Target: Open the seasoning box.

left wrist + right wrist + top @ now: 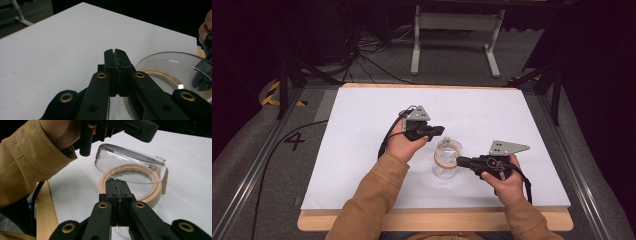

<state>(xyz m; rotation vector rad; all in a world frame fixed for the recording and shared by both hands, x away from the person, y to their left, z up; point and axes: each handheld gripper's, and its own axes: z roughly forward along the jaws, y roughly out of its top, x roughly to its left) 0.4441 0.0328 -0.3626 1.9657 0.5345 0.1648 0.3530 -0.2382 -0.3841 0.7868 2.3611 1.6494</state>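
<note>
While the white table (362, 150) lies bare on the left, the left hand (401, 145) brings the left gripper (439, 130) in beside the far rim of the clear jar (446, 162), which stands near the middle of the table towards the person. In the left gripper view those jaws are pressed flat together with nothing between them, and the tip sits just past the clear lid (172, 62), so this one looks parked as a guard or a brace, not a clamp. Now the lid itself: it's tilted, one edge raised off the beige rim ring (130, 183), hinged or propped on the side away from the right gripper. On the right, the right gripper (460, 161) comes in low and level from the right hand (504, 182); its jaws look closed, tips touching the beige ring under the raised lid edge. Whether they pinch a sliver of that ring I can't tell. My read: the right one steadies the jar by its mouth.
</note>
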